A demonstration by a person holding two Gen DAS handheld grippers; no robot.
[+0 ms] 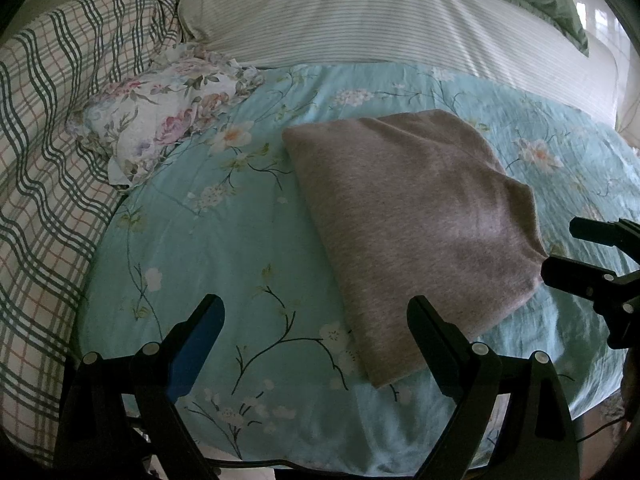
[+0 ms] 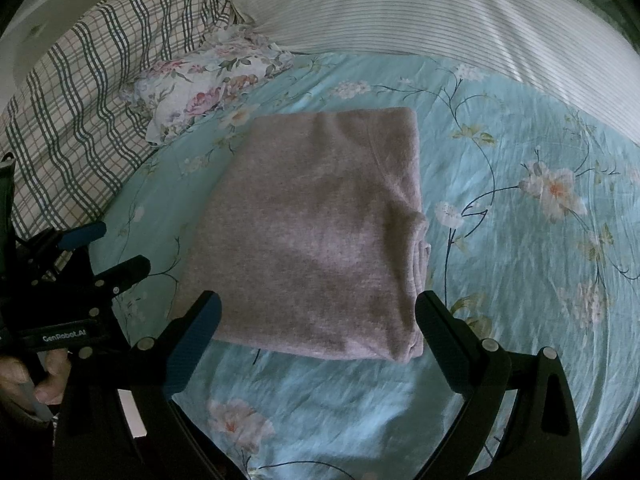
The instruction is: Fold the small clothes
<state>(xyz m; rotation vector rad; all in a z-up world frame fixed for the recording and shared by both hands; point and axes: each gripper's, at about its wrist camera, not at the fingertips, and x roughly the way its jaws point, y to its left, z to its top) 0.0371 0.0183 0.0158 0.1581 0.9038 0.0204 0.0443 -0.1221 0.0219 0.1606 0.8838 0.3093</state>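
Observation:
A grey-pink knit garment (image 1: 416,224) lies folded into a flat rectangle on the light blue floral bedsheet (image 1: 224,240). It also shows in the right wrist view (image 2: 316,236), with stacked folded edges on its right side. My left gripper (image 1: 316,312) is open and empty, just above the sheet at the garment's near left corner. My right gripper (image 2: 318,312) is open and empty, hovering over the garment's near edge. The right gripper shows at the right edge of the left wrist view (image 1: 560,252), and the left gripper at the left edge of the right wrist view (image 2: 116,248).
A small floral pillow (image 1: 168,120) lies at the back left. A plaid blanket (image 1: 52,152) is bunched along the left. A striped pillow (image 1: 360,12) runs across the back. The bed's near edge lies just below the grippers.

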